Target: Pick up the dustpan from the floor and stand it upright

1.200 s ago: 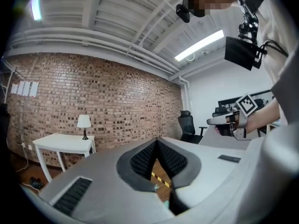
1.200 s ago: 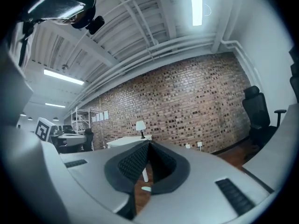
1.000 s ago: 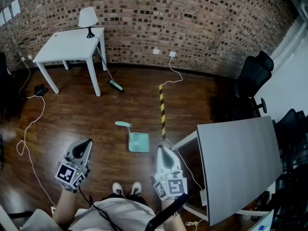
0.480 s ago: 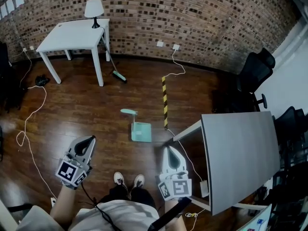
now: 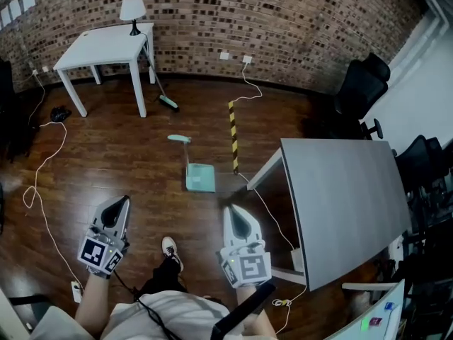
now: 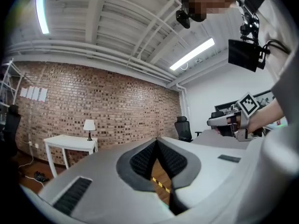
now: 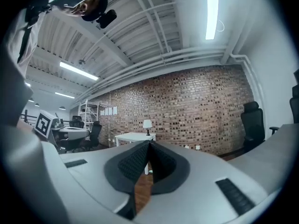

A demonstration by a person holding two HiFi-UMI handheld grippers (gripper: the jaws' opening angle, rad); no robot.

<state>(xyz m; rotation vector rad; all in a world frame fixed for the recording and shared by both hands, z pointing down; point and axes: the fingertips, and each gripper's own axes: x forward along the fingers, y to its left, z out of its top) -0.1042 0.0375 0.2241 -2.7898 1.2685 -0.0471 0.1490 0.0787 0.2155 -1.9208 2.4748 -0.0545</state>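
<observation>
A mint-green dustpan [image 5: 198,176] lies flat on the wooden floor in the head view, its handle [image 5: 179,139] pointing toward the brick wall. My left gripper [image 5: 116,206] is held level at the lower left, well short of the dustpan, jaws shut and empty. On the lower right, my right gripper [image 5: 234,214] also hangs shut with nothing in it, just below the pan's near edge in the picture but clearly above the floor. In the left gripper view the jaws [image 6: 157,141] meet at the tips; the right gripper view shows the same [image 7: 149,145]. Neither gripper view shows the dustpan.
A grey table [image 5: 340,204] stands close on the right. A white table [image 5: 99,52] with a lamp [image 5: 132,9] sits by the brick wall, a broom [image 5: 164,98] leaning beside it. Black-yellow tape [image 5: 232,137] and white cables [image 5: 39,168] run over the floor. Office chairs [image 5: 357,94] stand at right.
The view has advanced across the floor: the dustpan and grey table sit nearer and the person's foot has stepped forward. Both grippers stay shut and level in front of the body.
</observation>
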